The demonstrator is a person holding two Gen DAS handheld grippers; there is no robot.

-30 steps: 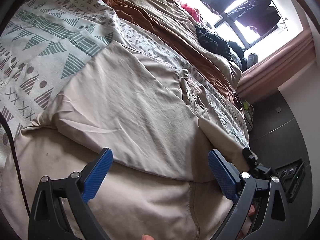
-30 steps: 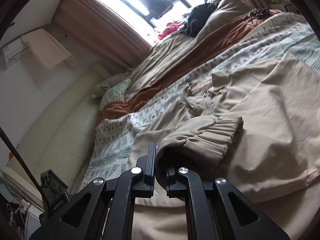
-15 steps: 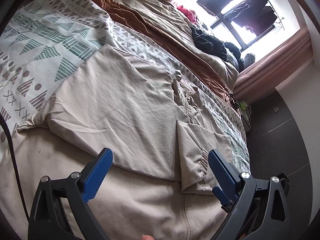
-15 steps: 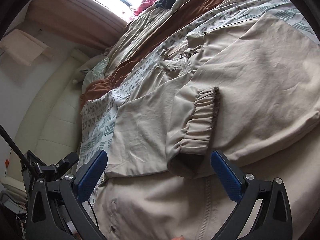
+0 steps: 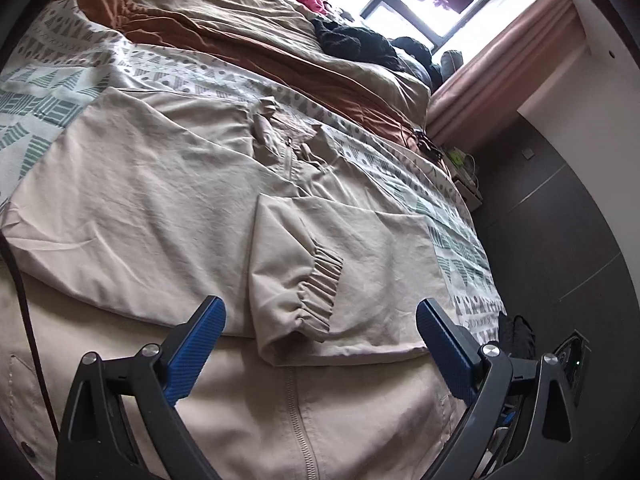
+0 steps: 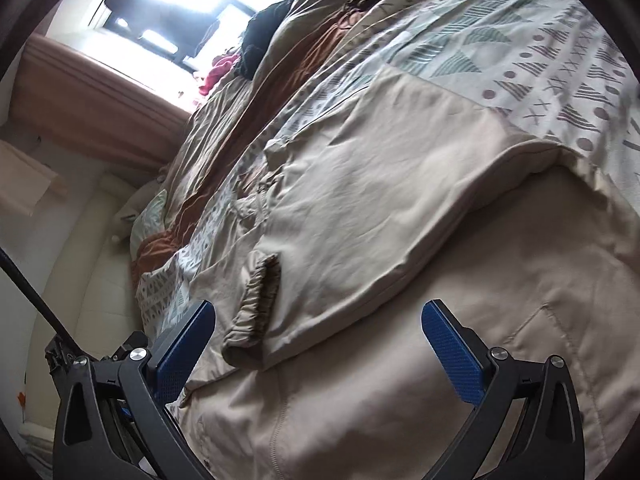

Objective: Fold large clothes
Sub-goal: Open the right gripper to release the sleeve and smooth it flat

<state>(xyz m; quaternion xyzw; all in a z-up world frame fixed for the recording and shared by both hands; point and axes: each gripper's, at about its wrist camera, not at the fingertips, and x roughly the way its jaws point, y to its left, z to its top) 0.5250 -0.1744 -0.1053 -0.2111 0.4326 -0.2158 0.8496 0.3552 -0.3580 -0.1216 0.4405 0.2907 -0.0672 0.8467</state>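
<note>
Since a second earlier the right claw [image 6: 316,344] had let go of the elastic sleeve cuff [image 6: 256,300] it had been pinching and drawn back toward the near edge of the bed [image 6: 540,52]; the left claw [image 5: 320,344] had drawn back too. Both claws stood wide open with nothing between their blue pads.

Across the bed lay the beige zip jacket [image 5: 140,208], collar toward the far side, hem hanging over the near edge. Both sleeves were folded in over the body, and the cuff rested near the zip line, pointing at the near edge.

What mattered for the next move, as I judged it, was the jacket's long axis: it ran from the near edge away toward the collar [image 5: 276,128], straight ahead of both claws. The hem lay just below and ahead of them, the left claw over its zip side and the right claw over the pocket side. A fold of hem toward collar looked the likely step, each claw taking its own hem corner.
</note>
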